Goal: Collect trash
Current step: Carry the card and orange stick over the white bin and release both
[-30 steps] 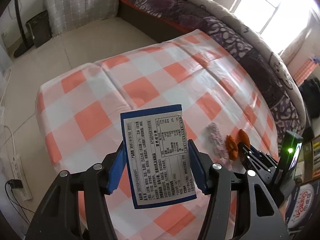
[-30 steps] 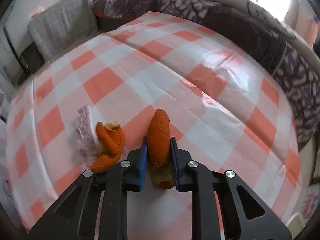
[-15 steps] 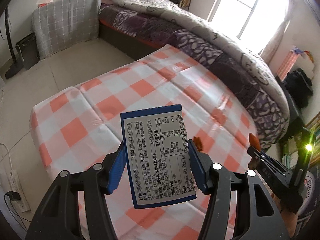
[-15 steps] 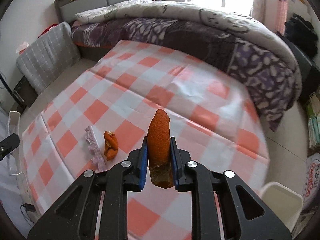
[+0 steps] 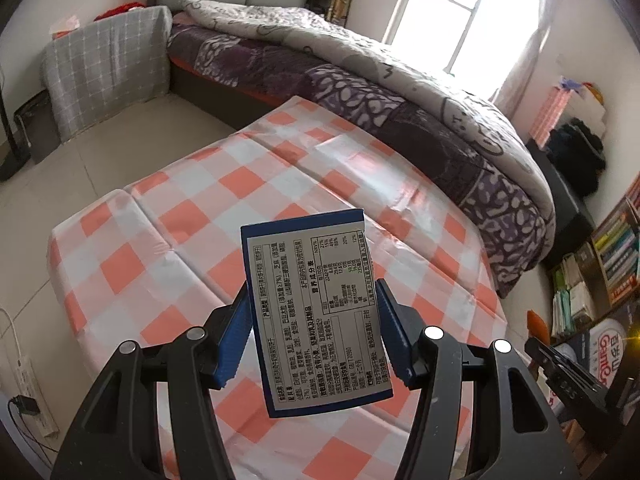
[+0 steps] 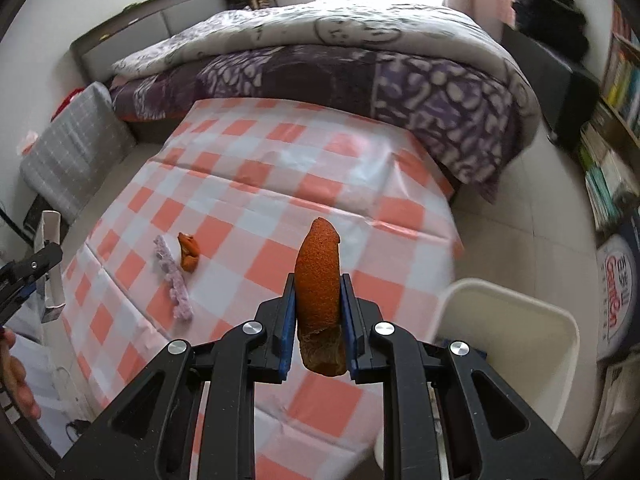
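My left gripper (image 5: 314, 336) is shut on a blue and white snack wrapper (image 5: 316, 312) with a printed nutrition label, held above the checked tablecloth (image 5: 200, 208). My right gripper (image 6: 318, 320) is shut on a strip of orange peel (image 6: 320, 280), upright between the blue pads. Below it to the right stands a white waste bin (image 6: 508, 344), open at the top. On the cloth at the left lie a second piece of orange peel (image 6: 188, 252) and a crumpled pinkish tissue (image 6: 174, 276). The left gripper (image 6: 28, 276) shows at that view's left edge with the wrapper edge-on.
A bed with a purple and grey quilt (image 5: 400, 92) runs behind the table. A grey checked cushion (image 5: 104, 72) leans by the headboard. Bookshelves (image 5: 600, 264) and a printed bag (image 6: 616, 296) stand on the right. A power strip (image 5: 28, 380) lies on the floor at the left.
Both grippers rose and pulled back from the table with their loads. The right one swung toward the white bin, which now shows fully; the peel and tissue on the cloth look farther away.
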The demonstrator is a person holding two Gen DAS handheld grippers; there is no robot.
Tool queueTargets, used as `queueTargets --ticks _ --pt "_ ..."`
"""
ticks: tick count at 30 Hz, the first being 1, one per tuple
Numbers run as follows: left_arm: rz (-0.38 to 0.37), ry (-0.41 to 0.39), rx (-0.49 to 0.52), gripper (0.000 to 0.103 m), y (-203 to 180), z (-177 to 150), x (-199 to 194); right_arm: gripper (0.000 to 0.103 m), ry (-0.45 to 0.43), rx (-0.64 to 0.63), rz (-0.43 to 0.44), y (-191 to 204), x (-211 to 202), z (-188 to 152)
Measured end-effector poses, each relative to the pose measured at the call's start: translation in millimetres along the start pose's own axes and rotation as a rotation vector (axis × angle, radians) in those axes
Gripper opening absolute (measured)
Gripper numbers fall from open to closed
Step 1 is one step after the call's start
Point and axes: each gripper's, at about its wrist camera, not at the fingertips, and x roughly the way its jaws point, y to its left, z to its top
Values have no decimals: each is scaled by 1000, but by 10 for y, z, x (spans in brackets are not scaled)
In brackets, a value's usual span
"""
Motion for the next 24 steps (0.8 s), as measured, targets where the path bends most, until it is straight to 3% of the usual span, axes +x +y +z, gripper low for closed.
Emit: queueTargets --ticks 12,24 --pt "-38 25 101 58 -555 -167 113 19 -25 86 -25 -563 -241 -61" --pt "-100 74 232 58 -1268 -472 272 22 43 119 -119 -1271 -368 -126"
